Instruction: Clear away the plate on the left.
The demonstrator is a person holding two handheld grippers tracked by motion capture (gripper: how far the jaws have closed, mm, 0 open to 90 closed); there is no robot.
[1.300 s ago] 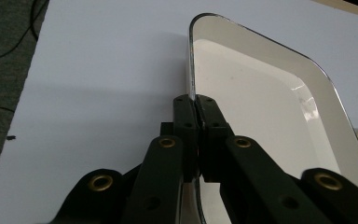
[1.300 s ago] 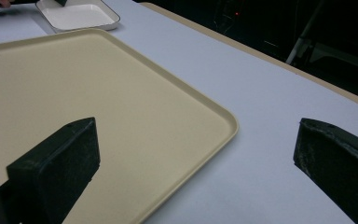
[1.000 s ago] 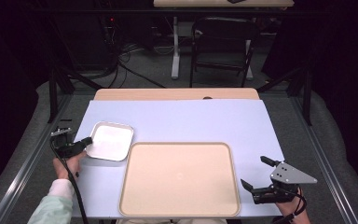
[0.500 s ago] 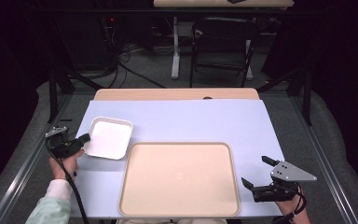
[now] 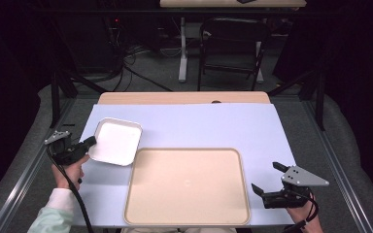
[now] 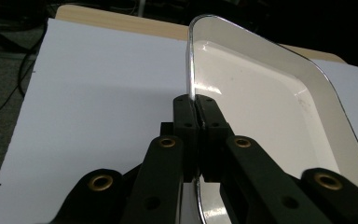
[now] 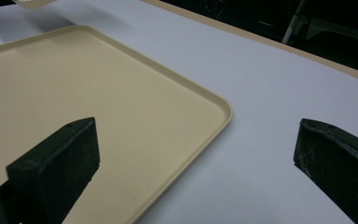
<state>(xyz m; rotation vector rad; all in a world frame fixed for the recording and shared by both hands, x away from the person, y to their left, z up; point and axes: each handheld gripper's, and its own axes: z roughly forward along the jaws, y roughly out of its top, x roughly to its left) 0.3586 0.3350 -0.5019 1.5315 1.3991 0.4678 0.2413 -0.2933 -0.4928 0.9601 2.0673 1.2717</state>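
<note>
My left claw [image 5: 88, 142] is pinched tight on the near rim of the white dish [image 5: 116, 141], which sits over the left side of the blue mat [image 5: 199, 126], just beside the far left corner of the tan tray [image 5: 187, 187]. In the left gripper view my jaws meet on the thin edge, so the hold is narrow. To carry it well I'd keep the wrist level, move slowly, and clear the tray's lip before setting the dish down flat. My right claw [image 5: 269, 182] waits wide open with nothing in it, near the tray's right corner.
</note>
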